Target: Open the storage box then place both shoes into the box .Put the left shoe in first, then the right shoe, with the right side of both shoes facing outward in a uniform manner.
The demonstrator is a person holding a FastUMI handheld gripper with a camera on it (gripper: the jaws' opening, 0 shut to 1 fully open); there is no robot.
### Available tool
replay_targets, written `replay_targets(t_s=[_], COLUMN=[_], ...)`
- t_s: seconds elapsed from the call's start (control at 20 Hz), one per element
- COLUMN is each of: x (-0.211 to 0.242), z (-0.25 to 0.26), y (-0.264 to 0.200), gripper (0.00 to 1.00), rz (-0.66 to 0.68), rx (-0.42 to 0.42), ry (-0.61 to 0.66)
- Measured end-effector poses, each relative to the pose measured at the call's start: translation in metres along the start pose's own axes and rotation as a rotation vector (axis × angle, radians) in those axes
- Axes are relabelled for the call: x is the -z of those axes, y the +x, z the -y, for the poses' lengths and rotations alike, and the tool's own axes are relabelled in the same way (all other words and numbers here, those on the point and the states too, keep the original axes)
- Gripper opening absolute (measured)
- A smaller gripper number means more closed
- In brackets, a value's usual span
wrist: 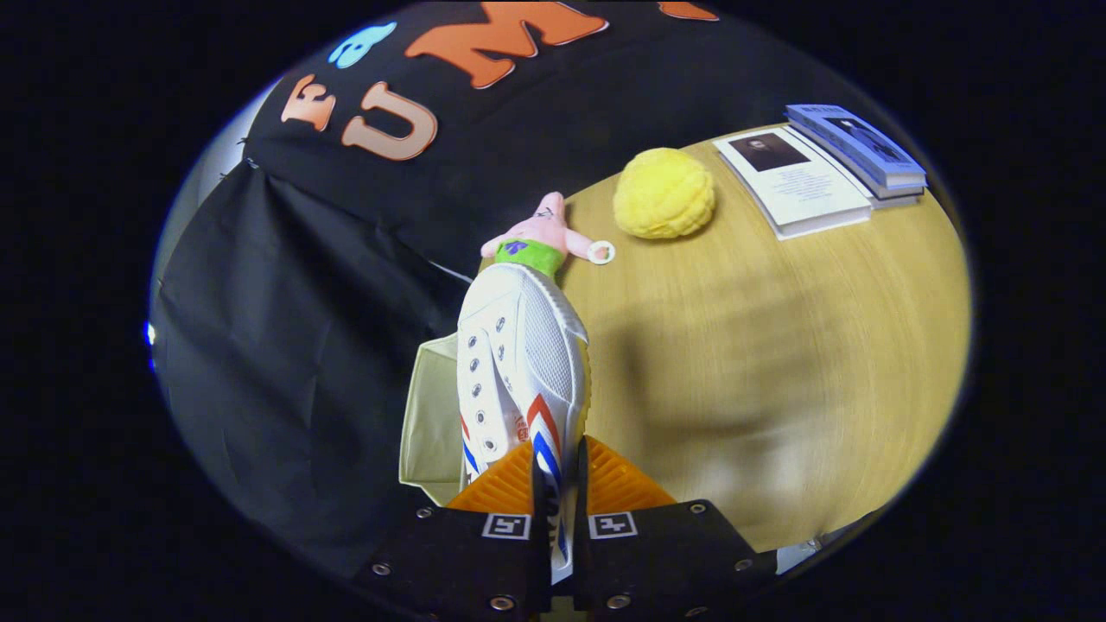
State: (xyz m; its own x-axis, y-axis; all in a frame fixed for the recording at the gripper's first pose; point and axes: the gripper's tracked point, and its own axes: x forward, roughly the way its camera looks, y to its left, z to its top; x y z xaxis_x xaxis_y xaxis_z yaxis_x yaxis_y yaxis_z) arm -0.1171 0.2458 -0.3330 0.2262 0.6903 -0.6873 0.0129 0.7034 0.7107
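Your fingers (560, 484) are pinched narrow on the white shoe (518, 363), clamping its rear so it hangs clear of the worktop (760, 363) for carrying. Its long axis runs straight ahead from them, toe pointing toward the pink plush toy (546, 231). Just left of the shoe sits the pale storage box (429, 423), apparently your drop target.
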Motion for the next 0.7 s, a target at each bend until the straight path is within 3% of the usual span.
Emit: replay_targets(t_s=[0.2,0.7], x=[-0.006,0.012], z=[-0.06,-0.148], y=[0.017,0.1], gripper=[0.1,0.1], rz=[-0.005,-0.089], rx=[-0.068,-0.101], ry=[-0.076,-0.221])
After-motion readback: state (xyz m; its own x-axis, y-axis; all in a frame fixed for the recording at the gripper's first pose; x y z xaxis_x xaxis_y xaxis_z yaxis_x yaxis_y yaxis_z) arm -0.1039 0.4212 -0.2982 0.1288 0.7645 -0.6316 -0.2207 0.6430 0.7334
